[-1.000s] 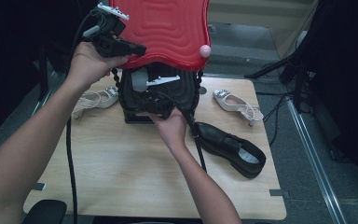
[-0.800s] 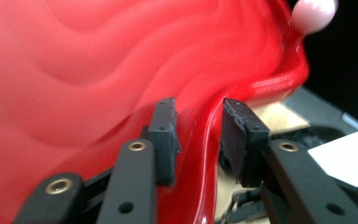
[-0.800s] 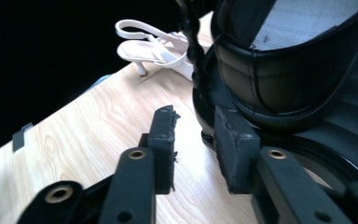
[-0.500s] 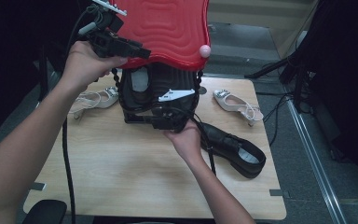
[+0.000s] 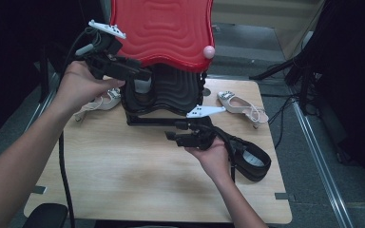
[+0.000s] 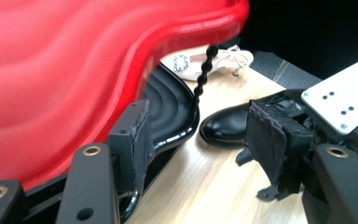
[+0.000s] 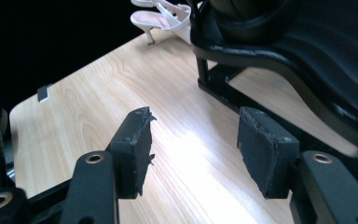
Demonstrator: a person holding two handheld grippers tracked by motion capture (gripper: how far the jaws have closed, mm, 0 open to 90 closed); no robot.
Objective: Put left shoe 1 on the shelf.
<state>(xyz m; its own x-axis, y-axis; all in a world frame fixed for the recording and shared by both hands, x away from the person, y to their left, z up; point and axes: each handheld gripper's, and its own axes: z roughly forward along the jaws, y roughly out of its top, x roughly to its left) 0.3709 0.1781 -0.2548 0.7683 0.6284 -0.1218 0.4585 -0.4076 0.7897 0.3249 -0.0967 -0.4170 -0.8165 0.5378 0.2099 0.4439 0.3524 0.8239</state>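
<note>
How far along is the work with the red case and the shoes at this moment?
Done: the red wavy plastic lid stands raised over the black ribbed shell. In hand: nothing; the left claw is open beside the lid's edge, and the right claw is open over the wooden table. Probably left: the black leather shoe and two white heeled sandals lie outside the case.

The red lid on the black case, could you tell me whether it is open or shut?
Open. The red lid stands raised above the black case, a wide gap showing the ribbed interior beneath it.
</note>
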